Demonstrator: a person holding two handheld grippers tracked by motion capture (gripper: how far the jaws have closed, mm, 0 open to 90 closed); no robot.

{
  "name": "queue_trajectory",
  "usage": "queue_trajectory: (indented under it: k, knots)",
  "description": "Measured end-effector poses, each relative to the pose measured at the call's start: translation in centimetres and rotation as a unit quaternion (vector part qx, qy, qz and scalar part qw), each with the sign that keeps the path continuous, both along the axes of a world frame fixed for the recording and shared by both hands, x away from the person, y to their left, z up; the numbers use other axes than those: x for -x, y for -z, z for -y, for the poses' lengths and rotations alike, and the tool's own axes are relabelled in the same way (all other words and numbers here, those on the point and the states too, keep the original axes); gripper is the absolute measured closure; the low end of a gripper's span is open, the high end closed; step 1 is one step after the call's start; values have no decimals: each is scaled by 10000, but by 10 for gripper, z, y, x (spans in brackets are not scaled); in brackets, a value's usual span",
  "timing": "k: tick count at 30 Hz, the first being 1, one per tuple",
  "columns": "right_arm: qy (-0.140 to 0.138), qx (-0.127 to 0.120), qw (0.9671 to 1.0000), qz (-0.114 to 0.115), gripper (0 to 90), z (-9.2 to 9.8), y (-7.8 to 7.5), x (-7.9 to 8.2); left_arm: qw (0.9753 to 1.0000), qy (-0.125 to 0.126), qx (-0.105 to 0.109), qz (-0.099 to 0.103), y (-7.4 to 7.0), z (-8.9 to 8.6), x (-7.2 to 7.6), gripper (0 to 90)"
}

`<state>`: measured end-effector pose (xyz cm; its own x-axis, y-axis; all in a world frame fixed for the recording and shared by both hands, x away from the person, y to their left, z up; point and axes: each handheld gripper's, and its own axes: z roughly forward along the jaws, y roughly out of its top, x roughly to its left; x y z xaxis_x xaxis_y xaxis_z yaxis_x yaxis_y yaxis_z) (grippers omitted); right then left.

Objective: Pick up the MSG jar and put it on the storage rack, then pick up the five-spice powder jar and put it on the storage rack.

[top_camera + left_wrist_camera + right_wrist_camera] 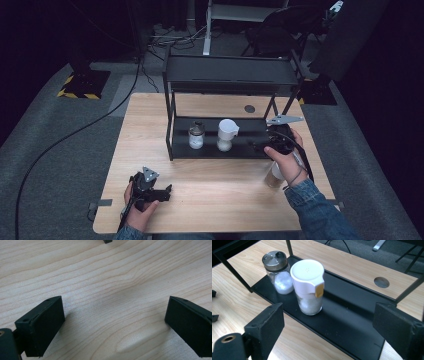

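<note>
Right tongs [263, 146] at centre right of the high view, jaws spread and empty, hovering at the right end of the black rack's [172, 127] lower shelf. Just left of them on that shelf, near centre frame: white-capped dispenser jar [226, 135] upright, with white powder at its base, and beside it further left a glass shaker [196, 135] with a metal lid, also upright. In the right gripper view, the dispenser jar [309, 287] between the jaws but farther off, untouched, shaker [278, 272] close beside it. Left tongs [161, 192] at lower left, spread wide, empty, low over bare bench [107, 285]. Brown-filled jar [274, 176] under the right hand [285, 162].
</note>
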<state>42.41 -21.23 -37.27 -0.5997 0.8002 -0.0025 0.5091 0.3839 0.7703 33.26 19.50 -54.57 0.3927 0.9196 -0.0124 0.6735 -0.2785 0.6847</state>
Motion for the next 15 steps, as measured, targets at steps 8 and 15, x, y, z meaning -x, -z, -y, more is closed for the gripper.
queue_trajectory:
  k: [8,15]
  knots:
    - [64,-35,10000,23,101,17,-1,14,10000,-1,1,1,0,0,0,25]
    - [172,-72,9998,46,100,33,1,24,10000,0,-2,0,0,0,0,25]
